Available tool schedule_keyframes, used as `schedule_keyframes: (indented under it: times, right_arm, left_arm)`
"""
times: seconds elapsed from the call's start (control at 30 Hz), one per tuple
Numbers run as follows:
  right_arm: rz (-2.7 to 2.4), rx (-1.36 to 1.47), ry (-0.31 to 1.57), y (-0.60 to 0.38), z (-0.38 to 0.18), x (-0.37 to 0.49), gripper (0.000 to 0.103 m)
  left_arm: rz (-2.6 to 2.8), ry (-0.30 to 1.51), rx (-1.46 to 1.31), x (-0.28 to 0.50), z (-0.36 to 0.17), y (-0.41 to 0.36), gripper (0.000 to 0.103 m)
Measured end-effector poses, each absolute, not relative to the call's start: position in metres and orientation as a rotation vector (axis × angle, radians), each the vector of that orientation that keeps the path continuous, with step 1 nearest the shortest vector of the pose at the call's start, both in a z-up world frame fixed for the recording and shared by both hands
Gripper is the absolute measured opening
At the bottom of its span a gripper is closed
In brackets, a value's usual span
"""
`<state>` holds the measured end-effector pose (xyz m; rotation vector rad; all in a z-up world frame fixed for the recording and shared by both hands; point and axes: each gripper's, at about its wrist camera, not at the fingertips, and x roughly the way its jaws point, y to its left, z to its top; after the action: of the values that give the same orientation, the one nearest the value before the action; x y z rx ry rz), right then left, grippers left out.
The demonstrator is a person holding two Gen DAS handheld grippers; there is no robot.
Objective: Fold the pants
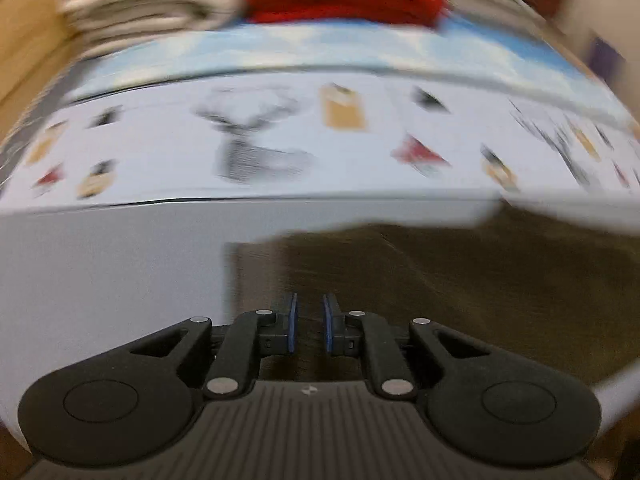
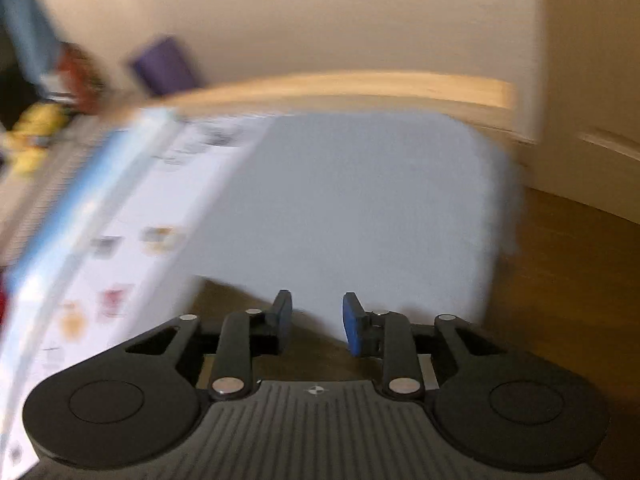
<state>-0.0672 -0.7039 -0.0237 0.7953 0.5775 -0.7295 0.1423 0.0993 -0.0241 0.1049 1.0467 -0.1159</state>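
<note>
The right hand-held gripper is hovering open and empty right at the hanging edge of the pale grey pants, which are draping off the patterned cover, sitting closer than the barely parted, empty left hand-held gripper.

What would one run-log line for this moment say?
left gripper: slightly open, empty | right gripper: open, empty | pale cloth: lying on wooden table | both views blurred
</note>
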Motion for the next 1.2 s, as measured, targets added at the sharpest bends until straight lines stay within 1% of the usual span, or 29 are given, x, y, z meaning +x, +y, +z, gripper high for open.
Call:
schedule_keyframes:
  times: [0.07,0.13,0.17,0.2,0.23,0.27,0.33,0.4,0.53,0.63,0.8,0.83,0.87,0.9,0.93,0.97,1.0,1.03,1.1,1.13,1.2]
  right_arm:
    - [-0.606,0.858,0.598,-0.698,-0.033,-0.053,0.034]
    - [-0.543,0.905,0.656,-0.696,-0.045,-0.037,0.037]
    - [-0.521,0.919,0.674,-0.695,-0.05,-0.028,0.037]
    - [-0.506,0.923,0.681,-0.694,-0.054,-0.02,0.038]
    - [-0.505,0.917,0.685,-0.693,-0.054,-0.014,0.04]
    - [-0.512,0.915,0.689,-0.692,-0.054,-0.01,0.042]
    - [-0.514,0.918,0.686,-0.696,-0.055,0.002,0.048]
    - [-0.531,0.916,0.703,-0.697,-0.06,0.019,0.052]
    - [-0.609,0.927,0.75,-0.694,-0.078,0.069,0.052]
    - [-0.699,0.831,0.862,-0.687,-0.092,0.1,0.052]
    - [-0.762,0.652,0.914,-0.673,-0.094,0.133,0.054]
    - [-0.769,0.604,0.937,-0.67,-0.094,0.139,0.048]
    - [-0.79,0.55,0.964,-0.668,-0.095,0.143,0.04]
    - [-0.826,0.495,0.996,-0.667,-0.095,0.147,0.02]
    - [-0.838,0.489,1.0,-0.667,-0.095,0.146,0.012]
    - [-0.85,0.509,0.998,-0.67,-0.093,0.146,0.008]
    - [-0.873,0.544,0.981,-0.672,-0.089,0.143,0.006]
    - [-0.903,0.591,0.919,-0.675,-0.078,0.137,0.006]
    - [-0.891,0.617,0.734,-0.678,-0.052,0.128,0.005]
    - [-0.865,0.603,0.701,-0.679,-0.048,0.129,0.005]
    - [-0.874,0.594,0.753,-0.682,-0.062,0.129,0.007]
  left_arm:
    - [-0.182,1.128,0.226,0.142,-0.045,0.08,0.016]
    - [-0.19,1.287,0.338,0.139,-0.077,0.071,0.024]
    - [-0.187,1.38,0.416,0.133,-0.096,0.069,0.024]
    - [-0.207,1.399,0.499,0.127,-0.104,0.063,0.024]
    - [-0.234,1.364,0.575,0.122,-0.104,0.056,0.024]
    - [-0.237,1.337,0.593,0.12,-0.1,0.052,0.025]
    - [-0.237,1.296,0.545,0.122,-0.088,0.053,0.025]
    - [-0.235,1.25,0.491,0.125,-0.077,0.055,0.026]
    - [-0.218,1.2,0.429,0.131,-0.067,0.057,0.026]
    - [-0.21,1.19,0.458,0.128,-0.067,0.049,0.026]
    - [-0.2,1.163,0.473,0.144,-0.066,0.031,0.026]
    - [-0.195,1.147,0.479,0.147,-0.064,0.03,0.026]
    - [-0.196,1.13,0.479,0.15,-0.062,0.029,0.026]
    - [-0.198,1.114,0.474,0.152,-0.059,0.027,0.026]
    - [-0.203,1.096,0.464,0.155,-0.056,0.023,0.026]
    - [-0.21,1.08,0.453,0.16,-0.054,0.022,0.026]
    - [-0.215,1.064,0.441,0.163,-0.052,0.018,0.026]
    - [-0.22,1.048,0.427,0.167,-0.049,0.014,0.026]
    - [-0.23,1.023,0.398,0.174,-0.043,0.005,0.026]
    - [-0.233,1.014,0.384,0.178,-0.04,0.001,0.026]
    - [-0.24,1.006,0.36,0.182,-0.037,-0.01,0.026]
